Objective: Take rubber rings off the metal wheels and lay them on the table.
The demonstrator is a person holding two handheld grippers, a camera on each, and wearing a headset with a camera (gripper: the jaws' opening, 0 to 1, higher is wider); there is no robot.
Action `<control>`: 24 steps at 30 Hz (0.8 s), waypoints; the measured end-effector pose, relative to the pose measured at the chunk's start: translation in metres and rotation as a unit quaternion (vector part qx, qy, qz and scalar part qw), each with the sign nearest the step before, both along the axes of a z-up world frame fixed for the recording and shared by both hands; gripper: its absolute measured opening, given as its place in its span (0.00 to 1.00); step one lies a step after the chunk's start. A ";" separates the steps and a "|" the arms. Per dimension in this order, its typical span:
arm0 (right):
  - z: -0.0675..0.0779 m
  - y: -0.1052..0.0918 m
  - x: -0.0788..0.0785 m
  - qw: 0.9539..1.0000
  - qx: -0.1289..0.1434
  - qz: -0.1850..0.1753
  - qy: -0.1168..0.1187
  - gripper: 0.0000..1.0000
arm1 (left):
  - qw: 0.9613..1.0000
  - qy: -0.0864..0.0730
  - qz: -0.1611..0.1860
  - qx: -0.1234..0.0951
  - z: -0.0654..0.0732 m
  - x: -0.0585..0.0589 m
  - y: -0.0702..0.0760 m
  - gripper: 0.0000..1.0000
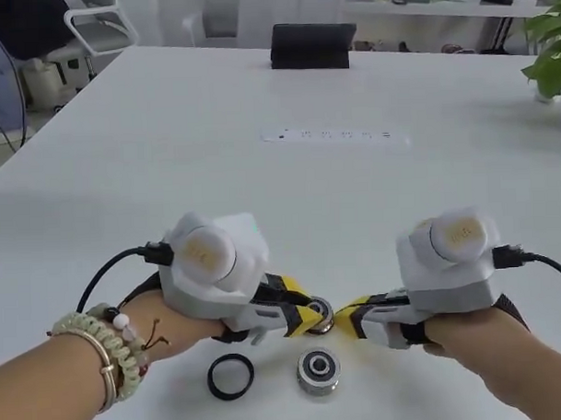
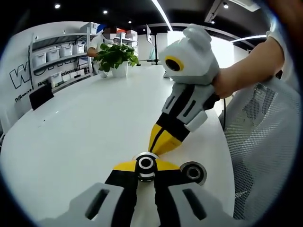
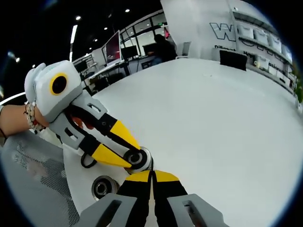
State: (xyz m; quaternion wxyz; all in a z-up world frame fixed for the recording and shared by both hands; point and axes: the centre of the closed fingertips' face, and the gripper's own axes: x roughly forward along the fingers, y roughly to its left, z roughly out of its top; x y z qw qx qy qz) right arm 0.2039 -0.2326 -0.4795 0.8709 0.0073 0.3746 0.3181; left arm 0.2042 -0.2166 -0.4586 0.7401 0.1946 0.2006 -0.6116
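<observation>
Progress: 1 rubber ring [image 1: 231, 376] lies free on the table [image 1: 261, 174]. The left gripper [image 1: 307, 316] is clamped on a wheel [image 1: 319, 314]; the right gripper [image 1: 345, 317], jaws together, touches its rim. Another wheel [image 1: 317, 371] waits beside the ring; probably 2 rings left.

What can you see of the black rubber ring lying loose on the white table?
The black rubber ring is a thin, matte loop lying flat on the white table, off any wheel. It sits nearer the person than the left gripper, left of a loose metal wheel, a gap between them; only the table touches it.
</observation>
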 end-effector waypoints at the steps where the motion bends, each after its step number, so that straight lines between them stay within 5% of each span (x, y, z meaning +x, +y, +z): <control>1: 0.001 0.000 0.000 1.000 0.008 -0.008 0.004 0.00 | 1.000 -0.001 0.000 0.000 0.000 0.000 0.000 0.07; 5: 0.014 0.001 0.005 0.996 0.069 -0.045 0.015 0.00 | 1.000 -0.001 0.001 0.000 0.000 0.001 0.000 0.07; 8: 0.012 0.000 0.003 0.997 0.064 -0.042 0.017 0.00 | 1.000 -0.003 -0.001 0.002 0.000 0.001 0.000 0.07; 9: 0.017 0.007 0.002 0.996 0.081 -0.036 0.021 0.00 | 1.000 -0.009 -0.005 0.005 0.000 0.001 0.000 0.07; 11: 0.015 0.006 0.003 0.998 0.054 -0.031 0.007 0.00 | 1.000 -0.012 -0.005 0.011 0.000 0.000 -0.001 0.07; 24: 0.020 0.011 0.000 0.997 0.066 -0.023 0.014 0.00 | 0.999 -0.024 -0.011 0.017 0.000 0.000 0.000 0.07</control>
